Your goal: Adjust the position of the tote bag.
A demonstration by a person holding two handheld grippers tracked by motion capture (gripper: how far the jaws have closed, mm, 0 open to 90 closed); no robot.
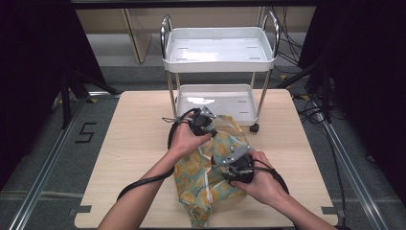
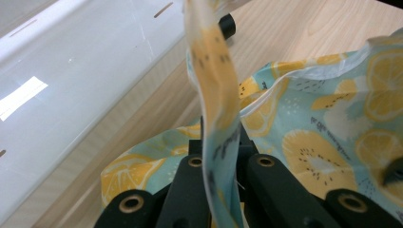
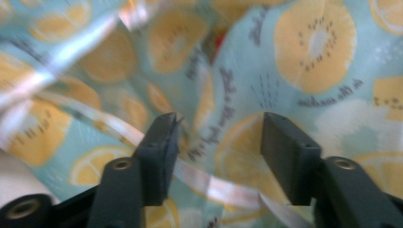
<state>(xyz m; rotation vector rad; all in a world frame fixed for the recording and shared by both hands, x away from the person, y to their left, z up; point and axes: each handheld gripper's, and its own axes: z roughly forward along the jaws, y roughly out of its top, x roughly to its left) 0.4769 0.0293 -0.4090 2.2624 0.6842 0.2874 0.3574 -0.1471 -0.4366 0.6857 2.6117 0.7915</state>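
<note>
Lemon-print bag [image 1: 206, 177] lies between both: your left hand-held gripper [image 2: 221, 156] pinches its strap [image 2: 216, 80]; your right hand-held gripper [image 3: 216, 142] gapes over it.

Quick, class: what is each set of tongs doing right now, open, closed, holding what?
Left tongs: closed on a strap of the lemon-print plastic bag.
Right tongs: open over the bag, gripping nothing.

A crumpled, pale blue bag [image 1: 210, 175] printed with yellow citrus slices lies on the counter [image 1: 134, 158]; one handle strip [image 2: 216, 95] rises upright, perhaps translucent plastic.
</note>
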